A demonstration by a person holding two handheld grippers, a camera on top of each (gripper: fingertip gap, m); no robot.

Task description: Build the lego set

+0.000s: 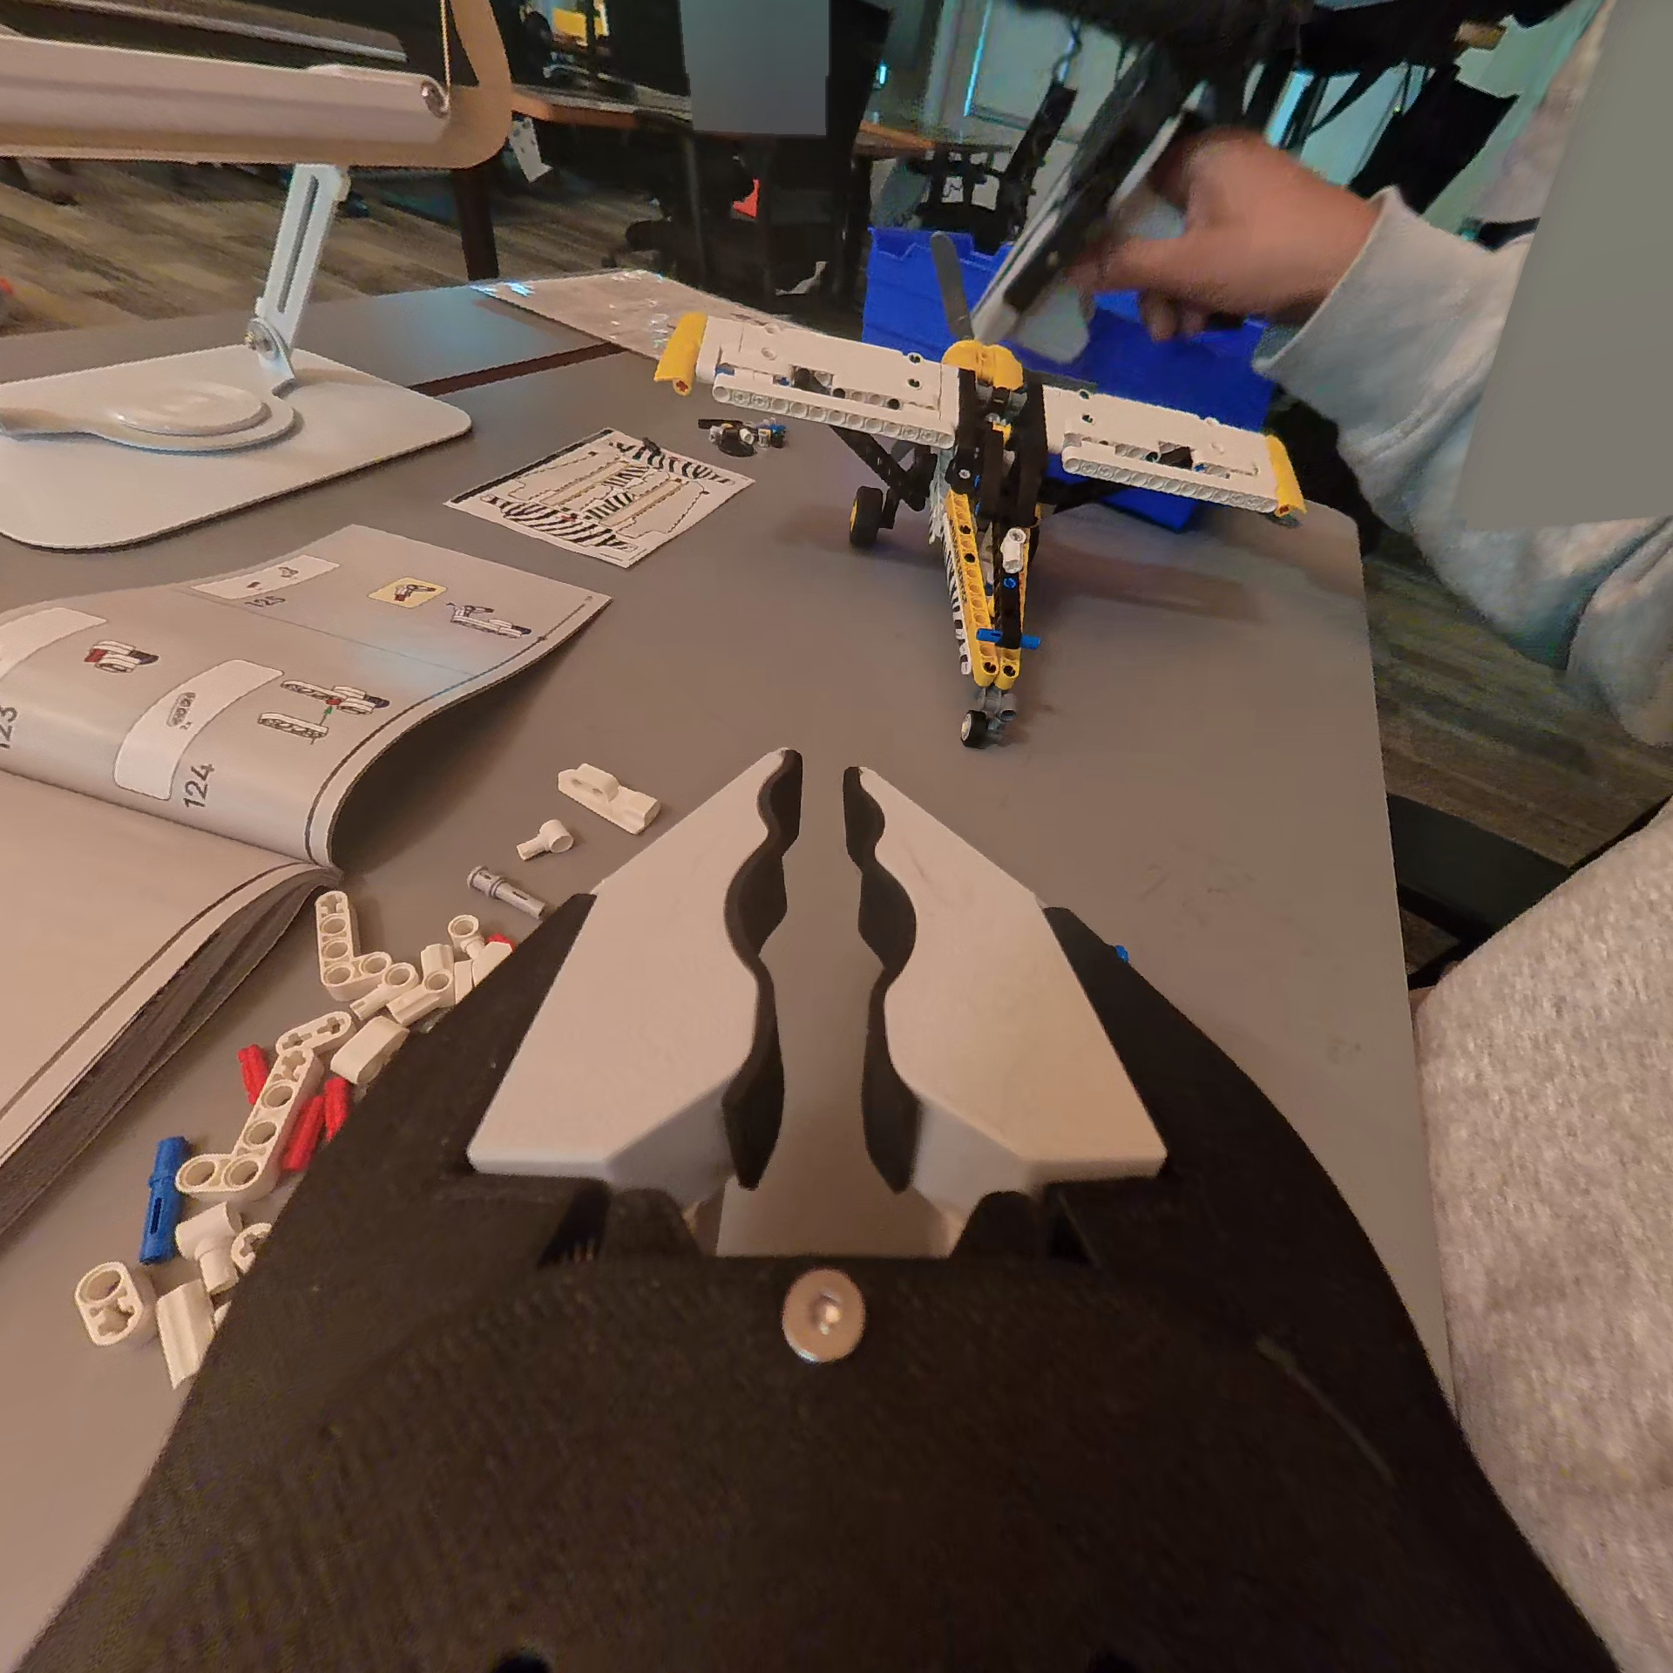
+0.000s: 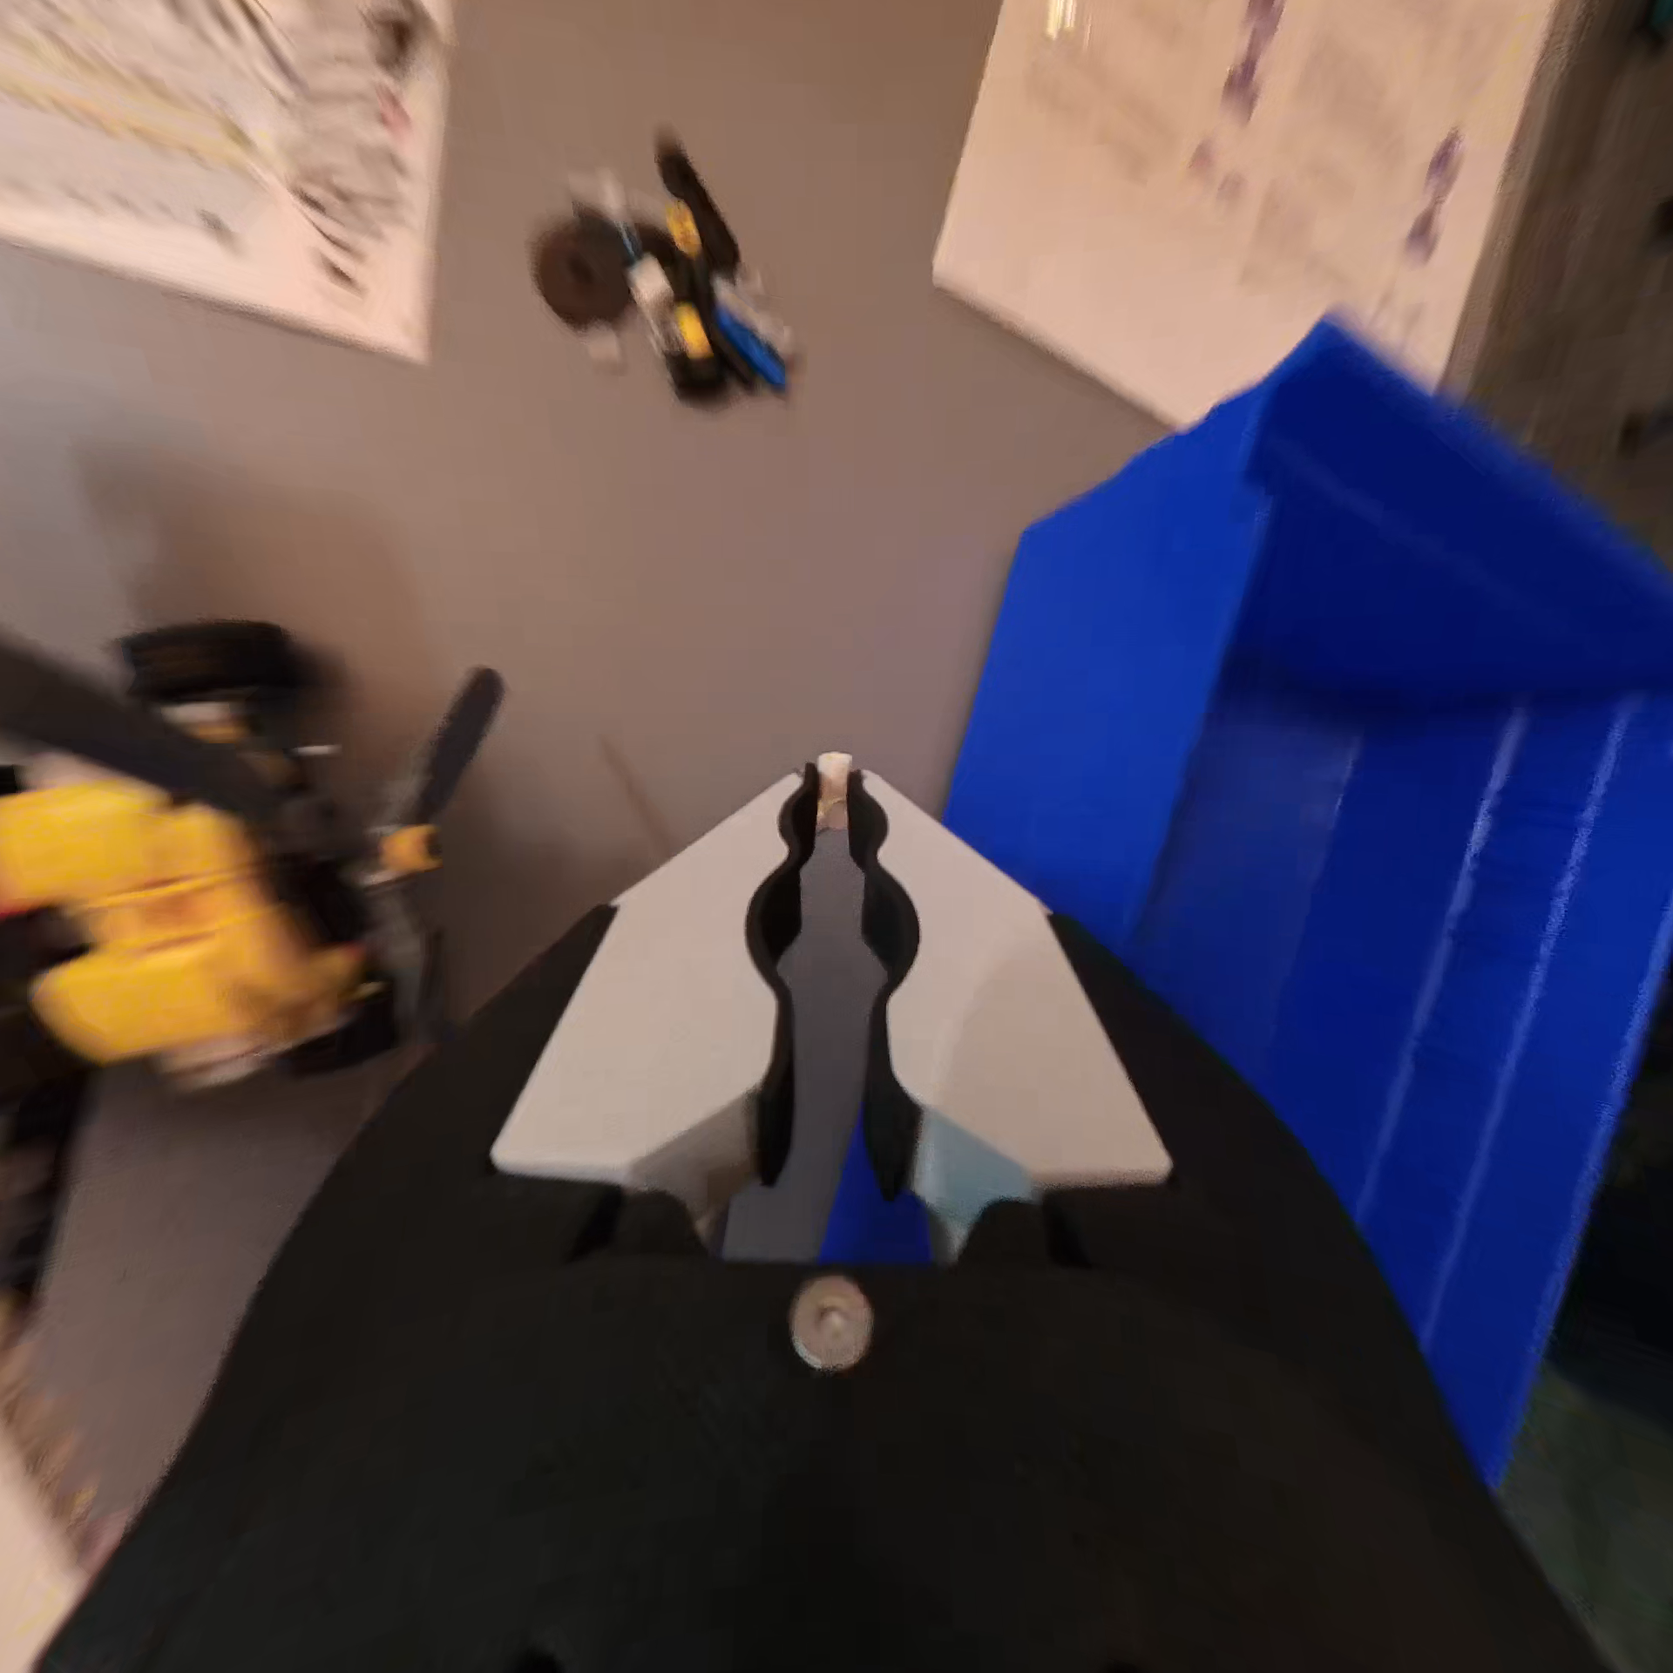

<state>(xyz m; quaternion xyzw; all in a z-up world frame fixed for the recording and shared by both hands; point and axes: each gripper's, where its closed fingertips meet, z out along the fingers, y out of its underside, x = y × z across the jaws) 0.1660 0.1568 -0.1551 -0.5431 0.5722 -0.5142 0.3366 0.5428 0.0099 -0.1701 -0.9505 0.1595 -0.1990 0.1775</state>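
Note:
A white, yellow and black Lego plane stands on the grey table. Its tail points toward my left gripper, which hovers low over the table with its jaws a little apart and nothing between them. Loose white, red and blue pieces lie to its left. My right gripper is shut on a small white piece. It hangs above the table between the plane's yellow nose and a blue bin. In the left wrist view a hand holds it above the plane's nose.
An open instruction booklet and a sticker sheet lie at left. A white stand base is at far left. A small heap of dark parts lies beyond the plane. The blue bin stands behind the plane. A person's sleeve is at right. Spacing between my two grippers at the tips: around 40 centimeters.

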